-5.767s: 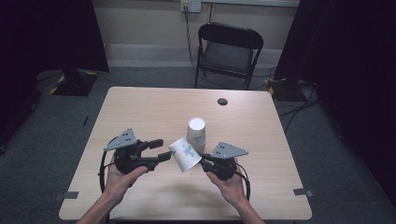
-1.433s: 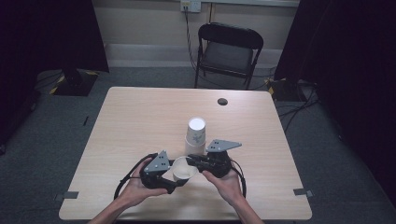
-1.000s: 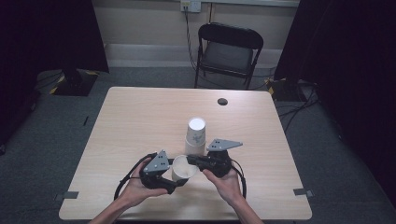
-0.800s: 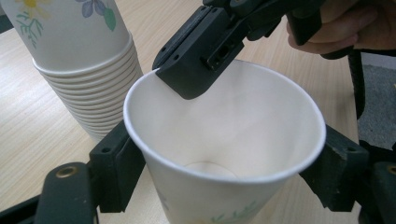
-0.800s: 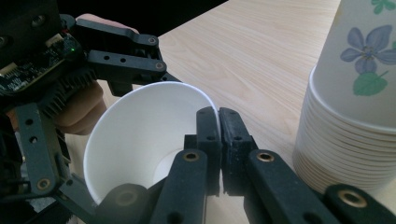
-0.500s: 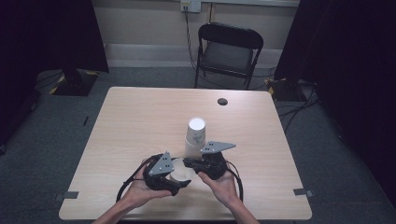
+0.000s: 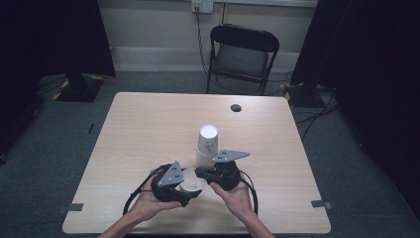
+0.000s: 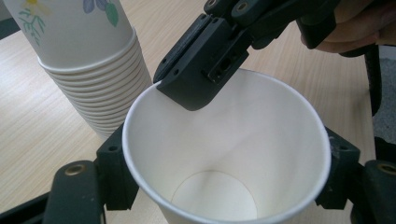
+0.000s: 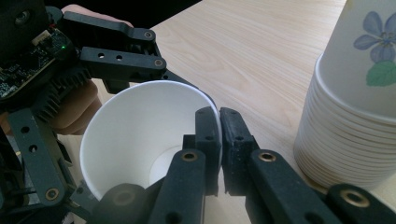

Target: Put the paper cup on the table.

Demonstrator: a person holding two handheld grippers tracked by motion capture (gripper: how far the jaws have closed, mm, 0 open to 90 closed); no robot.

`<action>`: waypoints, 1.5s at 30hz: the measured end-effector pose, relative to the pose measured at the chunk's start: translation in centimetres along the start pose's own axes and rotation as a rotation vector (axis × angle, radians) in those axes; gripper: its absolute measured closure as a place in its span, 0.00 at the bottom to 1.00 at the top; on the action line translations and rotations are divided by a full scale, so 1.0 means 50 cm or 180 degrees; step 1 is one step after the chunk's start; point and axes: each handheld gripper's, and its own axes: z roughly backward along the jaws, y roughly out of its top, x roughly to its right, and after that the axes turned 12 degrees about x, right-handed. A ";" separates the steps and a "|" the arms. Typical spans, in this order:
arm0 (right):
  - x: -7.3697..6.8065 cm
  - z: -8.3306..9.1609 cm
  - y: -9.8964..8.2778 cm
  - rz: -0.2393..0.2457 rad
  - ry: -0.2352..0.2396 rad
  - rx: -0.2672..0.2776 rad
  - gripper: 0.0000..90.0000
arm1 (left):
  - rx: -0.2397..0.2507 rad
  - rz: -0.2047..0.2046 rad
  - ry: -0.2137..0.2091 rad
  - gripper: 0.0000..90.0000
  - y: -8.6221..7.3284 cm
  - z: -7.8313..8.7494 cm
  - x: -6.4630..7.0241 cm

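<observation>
Left tool (image 8: 224, 186), just closing, cradles the cup (image 8: 224, 154) (white inside); right tool (image 9: 219, 121) pinches its rim.

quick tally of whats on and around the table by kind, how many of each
loose paper cup held between the tools: 1
stack of upturned flowered paper cups: 1
handheld tools: 2, left tool, right tool
dark round spot on the table: 1
folding chair: 1
total: 6

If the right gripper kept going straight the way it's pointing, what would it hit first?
Probably the left gripper. The right gripper pinches the near rim of the single paper cup, and the left one holds that cup's far side.
</observation>
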 end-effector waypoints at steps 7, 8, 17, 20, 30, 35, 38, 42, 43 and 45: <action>-0.002 0.002 0.000 0.0056 -0.0060 0.0052 0.89 | 0.0037 0.0061 -0.0025 0.33 0.002 0.009 -0.006; -0.002 0.002 0.000 0.0058 -0.0053 0.0056 0.87 | 0.0044 0.0066 -0.0029 0.33 0.002 0.011 -0.007; -0.004 0.010 0.003 0.0086 -0.0056 0.0161 0.78 | 0.0066 0.0182 -0.0024 0.32 -0.001 0.019 -0.015; -0.001 0.014 0.005 0.0069 -0.0051 0.0192 0.77 | 0.0097 0.0218 0.0019 0.32 -0.003 0.022 -0.017; 0.003 0.030 0.008 0.0043 -0.0019 0.0287 0.73 | 0.0152 0.0295 0.0092 0.32 -0.004 0.030 -0.029; 0.011 0.045 0.009 0.0016 -0.0059 0.0345 0.72 | 0.0161 0.0330 0.0162 0.32 -0.004 0.037 -0.039; 0.016 0.053 0.007 -0.0012 -0.0052 0.0354 0.70 | 0.0173 0.0324 0.0206 0.32 -0.004 0.041 -0.050; 0.027 0.061 -0.003 -0.0028 -0.0100 0.0349 0.68 | 0.0214 0.0380 0.0280 0.32 -0.001 0.047 -0.067; 0.030 0.063 -0.006 -0.0047 -0.0107 0.0338 0.68 | 0.0218 0.0386 0.0297 0.32 0.000 0.050 -0.072; 0.035 0.066 -0.011 -0.0057 -0.0135 0.0337 0.67 | 0.0234 0.0427 0.0345 0.32 0.000 0.055 -0.082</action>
